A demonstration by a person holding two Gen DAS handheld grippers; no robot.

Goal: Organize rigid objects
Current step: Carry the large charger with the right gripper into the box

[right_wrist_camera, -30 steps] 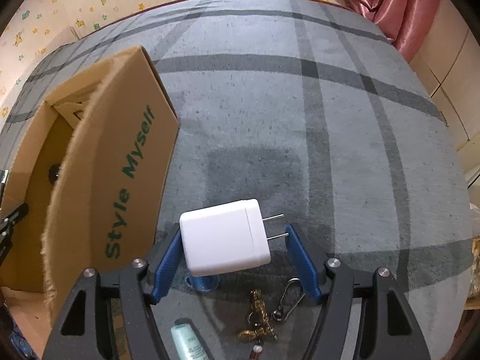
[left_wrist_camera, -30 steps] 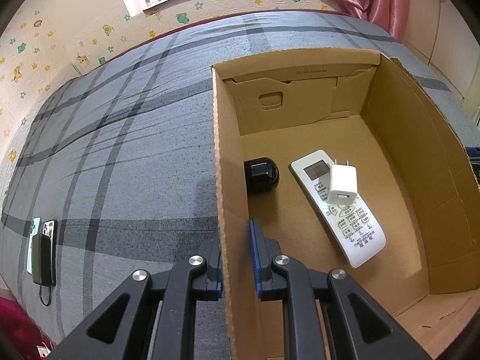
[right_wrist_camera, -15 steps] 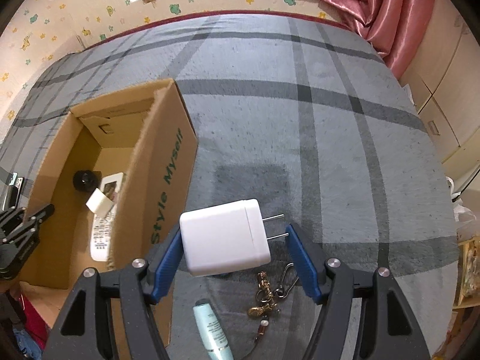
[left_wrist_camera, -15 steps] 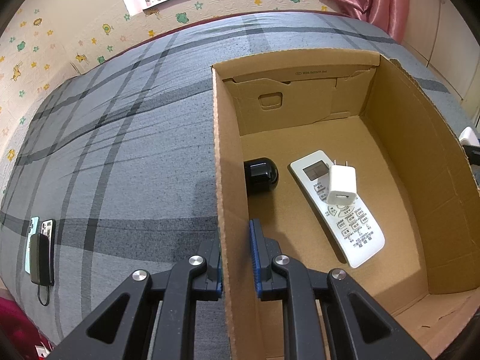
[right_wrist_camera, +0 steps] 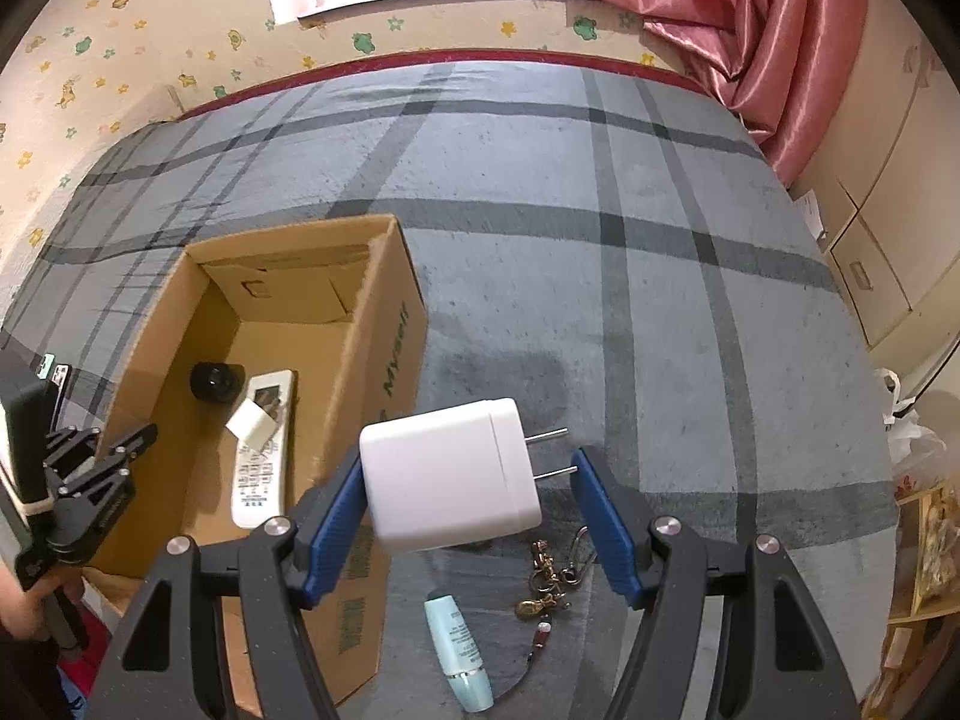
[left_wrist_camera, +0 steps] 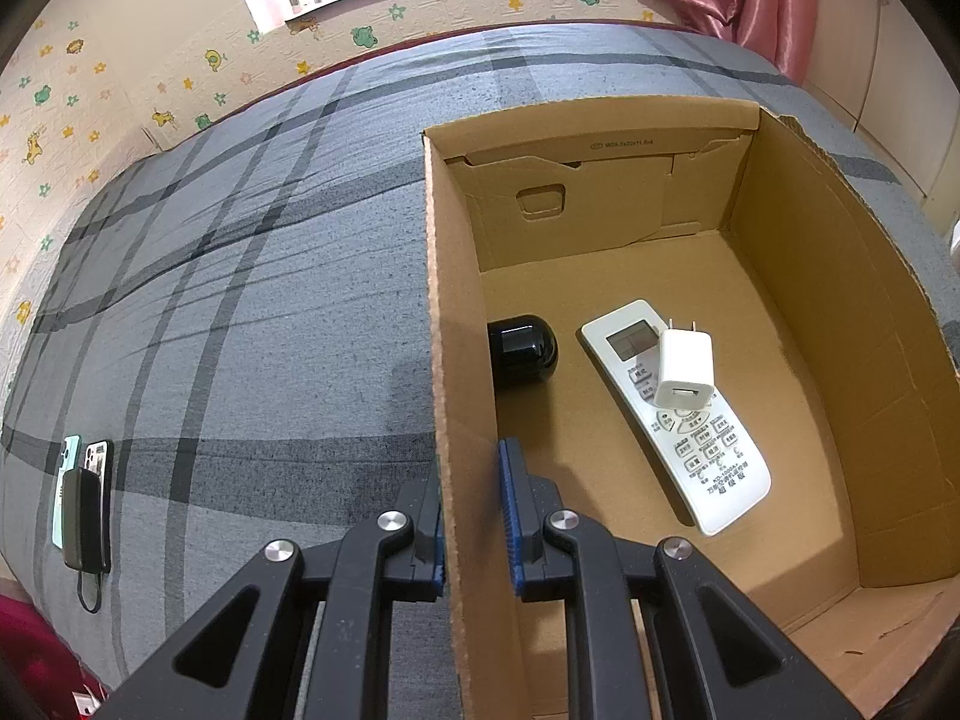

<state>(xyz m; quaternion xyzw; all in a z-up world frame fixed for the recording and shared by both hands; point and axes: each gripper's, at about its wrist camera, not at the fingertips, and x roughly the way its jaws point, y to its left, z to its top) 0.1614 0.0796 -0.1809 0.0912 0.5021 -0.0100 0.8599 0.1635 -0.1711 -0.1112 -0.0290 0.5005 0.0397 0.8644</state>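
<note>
Left gripper (left_wrist_camera: 474, 516): fingers are closing in on the near left wall of the cardboard box (left_wrist_camera: 780, 210), one blue pad outside and one inside, nearly together and pinching the cardboard; it is also showing in the right wrist view (right_wrist_camera: 123, 450) at the box's near corner
Right gripper (right_wrist_camera: 471, 516): is hanging above the bed with its blue fingers (right_wrist_camera: 333, 525) spread wide; the large white charger (right_wrist_camera: 447, 474) is sitting between them with its prongs pointing at the right finger, its flat end against the left pad, the prongs meeting the right pad or just short of it, I cannot tell which
Box: is standing open on the grey plaid bedspread (right_wrist_camera: 600, 276), to the left of the right gripper
Inside the box: a white remote (left_wrist_camera: 678, 420) is lying on the floor with a small white charger (left_wrist_camera: 684, 369) resting on top of it; a black round object (left_wrist_camera: 522, 348) is sitting beside the left wall
On the bed under the right gripper: a pale teal tube (right_wrist_camera: 459, 651) and a keychain (right_wrist_camera: 549, 582) are lying near each other
Far left of the bed: two phones (left_wrist_camera: 84, 468) are lying side by side with a dark power bank (left_wrist_camera: 84, 519) on them
</note>
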